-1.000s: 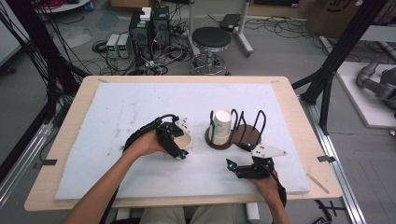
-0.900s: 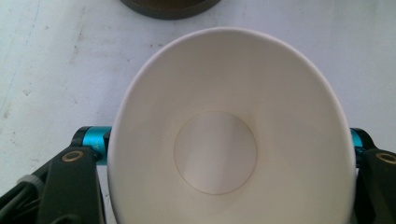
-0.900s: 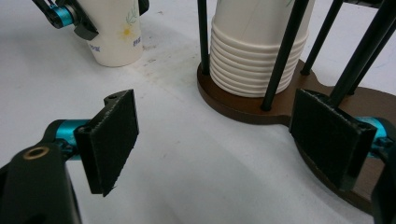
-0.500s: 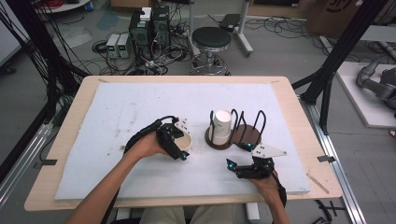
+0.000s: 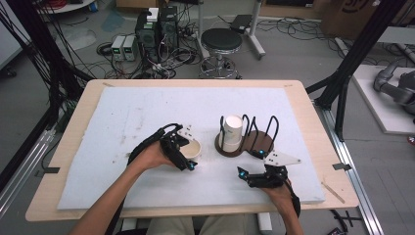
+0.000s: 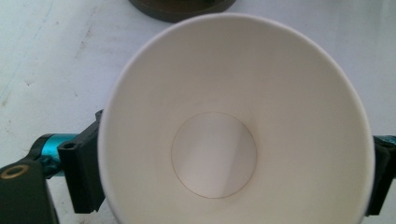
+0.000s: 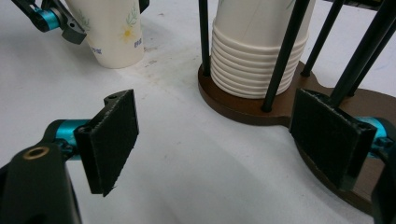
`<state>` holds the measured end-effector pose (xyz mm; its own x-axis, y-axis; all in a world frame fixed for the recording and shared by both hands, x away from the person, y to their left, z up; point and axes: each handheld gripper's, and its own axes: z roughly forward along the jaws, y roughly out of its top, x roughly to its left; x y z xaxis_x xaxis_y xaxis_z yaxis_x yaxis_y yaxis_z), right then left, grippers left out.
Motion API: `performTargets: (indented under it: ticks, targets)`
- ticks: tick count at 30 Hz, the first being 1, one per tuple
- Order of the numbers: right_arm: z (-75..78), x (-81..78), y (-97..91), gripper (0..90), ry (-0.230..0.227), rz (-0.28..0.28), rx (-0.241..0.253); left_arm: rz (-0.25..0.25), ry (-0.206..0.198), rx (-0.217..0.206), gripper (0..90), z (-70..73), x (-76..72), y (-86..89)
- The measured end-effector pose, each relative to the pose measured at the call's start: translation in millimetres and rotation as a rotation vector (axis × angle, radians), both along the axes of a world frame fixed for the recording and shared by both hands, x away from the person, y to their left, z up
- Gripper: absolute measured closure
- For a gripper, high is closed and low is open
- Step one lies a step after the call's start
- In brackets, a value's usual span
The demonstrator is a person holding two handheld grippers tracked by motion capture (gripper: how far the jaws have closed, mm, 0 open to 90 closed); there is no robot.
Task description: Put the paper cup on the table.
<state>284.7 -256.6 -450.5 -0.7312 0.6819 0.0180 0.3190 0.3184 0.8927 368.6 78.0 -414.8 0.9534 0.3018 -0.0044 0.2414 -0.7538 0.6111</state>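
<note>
A single paper cup (image 5: 192, 148) is being seen standing upright on the white mat (image 5: 147, 112), just to the left of the brown cup holder (image 5: 247, 142) as seen in the high view. The left gripper (image 5: 188, 155) is being kept around this cup, with one jaw on either side of its wall. Its jaws have just been opening, and in the left gripper view the cup (image 6: 236, 126) is sitting between them with its open mouth facing the camera; the jaws are now judged spread, with no pinch on the wall being made out.

A stack of nested cups (image 5: 232, 132) is being held upright inside the holder's left ring of black wire posts, as seen from above.

The right gripper (image 5: 250, 177) is being held in front of the holder, on the person's side, well apart from the single cup. Its jaws are being held wide apart with nothing between them; the holder base (image 7: 243, 105) and the stack (image 7: 254, 51) are being seen just beyond them.
</note>
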Motion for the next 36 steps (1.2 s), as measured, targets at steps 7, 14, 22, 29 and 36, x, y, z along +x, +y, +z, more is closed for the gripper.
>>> performTargets:
  ticks: [7,14,22,29,36]
  targets:
    - [0.0,-0.2,0.0,16.1,0.0,-0.001,0.002,0.031,-0.012,-0.042,8.1,-1.8,-3.0,11.0]
    - [0.0,-0.2,-0.4,16.1,-0.002,-0.002,0.001,0.056,-0.011,-0.095,8.1,-6.4,-9.3,24.0]
    - [0.0,-1.1,-0.3,16.1,-0.008,-0.005,0.002,0.085,-0.027,-0.17,8.1,-8.2,-19.8,46.4]
    - [-0.1,-2.3,0.1,16.1,-0.019,-0.01,-0.001,0.132,-0.048,-0.255,8.3,-10.4,-32.3,70.6]
    - [-0.2,-2.8,-0.1,16.1,-0.026,-0.008,0.0,0.19,-0.09,-0.372,8.6,-15.0,-44.1,101.0]
